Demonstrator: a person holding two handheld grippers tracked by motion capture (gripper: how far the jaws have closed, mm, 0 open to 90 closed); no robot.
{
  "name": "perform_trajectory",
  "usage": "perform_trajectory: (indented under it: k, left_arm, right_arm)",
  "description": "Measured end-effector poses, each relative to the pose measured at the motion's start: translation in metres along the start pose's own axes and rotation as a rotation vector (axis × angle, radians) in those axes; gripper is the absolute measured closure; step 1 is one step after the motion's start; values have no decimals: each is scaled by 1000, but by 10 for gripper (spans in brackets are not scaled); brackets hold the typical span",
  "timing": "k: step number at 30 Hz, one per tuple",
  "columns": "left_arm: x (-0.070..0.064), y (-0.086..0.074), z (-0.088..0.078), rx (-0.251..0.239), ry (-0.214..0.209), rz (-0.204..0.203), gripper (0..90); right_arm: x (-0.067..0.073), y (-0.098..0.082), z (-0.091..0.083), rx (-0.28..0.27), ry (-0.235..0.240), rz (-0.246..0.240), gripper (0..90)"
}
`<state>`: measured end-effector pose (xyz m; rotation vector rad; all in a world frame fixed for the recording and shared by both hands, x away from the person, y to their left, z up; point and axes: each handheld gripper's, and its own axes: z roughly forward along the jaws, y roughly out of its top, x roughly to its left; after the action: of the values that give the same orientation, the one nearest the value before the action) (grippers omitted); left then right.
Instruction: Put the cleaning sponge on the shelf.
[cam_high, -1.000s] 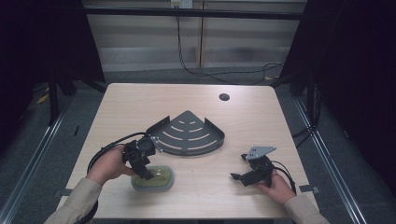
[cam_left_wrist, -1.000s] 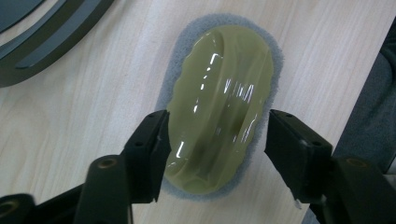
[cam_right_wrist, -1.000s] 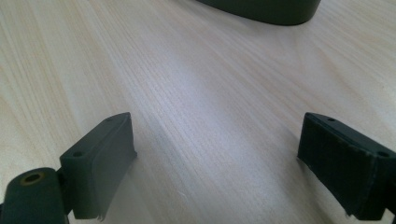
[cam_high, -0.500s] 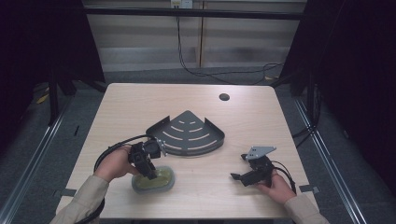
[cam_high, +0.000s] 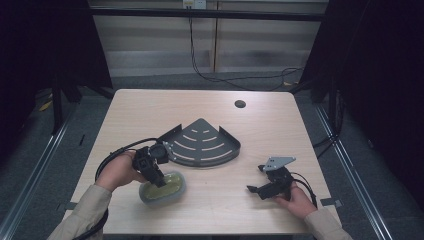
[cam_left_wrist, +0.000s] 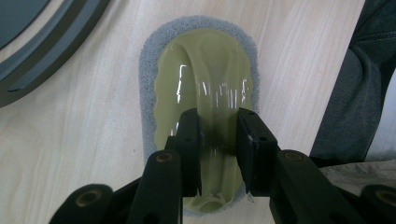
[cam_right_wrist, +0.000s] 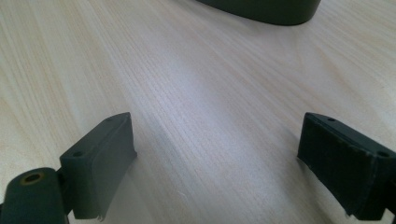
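Observation:
A scrubbing pad (cam_high: 170, 189) with a grey sponge base and a glossy yellow-green handle lies near the table's front left. My left gripper (cam_high: 154, 176) comes down on it from the left. In the left gripper view the pads of the left gripper (cam_left_wrist: 218, 123) are shut on the raised middle ridge of the scrubbing pad's handle (cam_left_wrist: 205, 70). The right gripper (cam_high: 256, 180) rests low over the table at the front right, held by a hand. Seen in its own view, the right gripper (cam_right_wrist: 217, 135) stands open with only bare wood between the jaws.
A dark grey quarter-round corner rack (cam_high: 202, 145) with slotted floor lies mid-table, just behind the pad; its edge shows as the rack (cam_left_wrist: 46, 56) and the rack (cam_right_wrist: 266, 9). A round cable hole (cam_high: 240, 104) sits at the back. A sleeve (cam_left_wrist: 359, 84) is at the right.
The left gripper has shifted slightly onto the scrubbing pad and its jaws have closed on the handle. The right gripper has stayed where it was.

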<state>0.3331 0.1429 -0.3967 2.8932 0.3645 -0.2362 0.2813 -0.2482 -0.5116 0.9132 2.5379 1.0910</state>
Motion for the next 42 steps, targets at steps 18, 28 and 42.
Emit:
perform_trajectory:
  k: [18,28,42]
  left_arm:
    - [11,5,-36,8,29,-41,718]
    - [16,9,-49,4,35,-55,718]
    - [25,21,-62,-7,53,-80,718]
  right_arm:
    - [0,0,0,-3,-3,0,103]
    - [0,0,0,-3,-2,0,102]
    - [0,0,0,-3,-3,0,103]
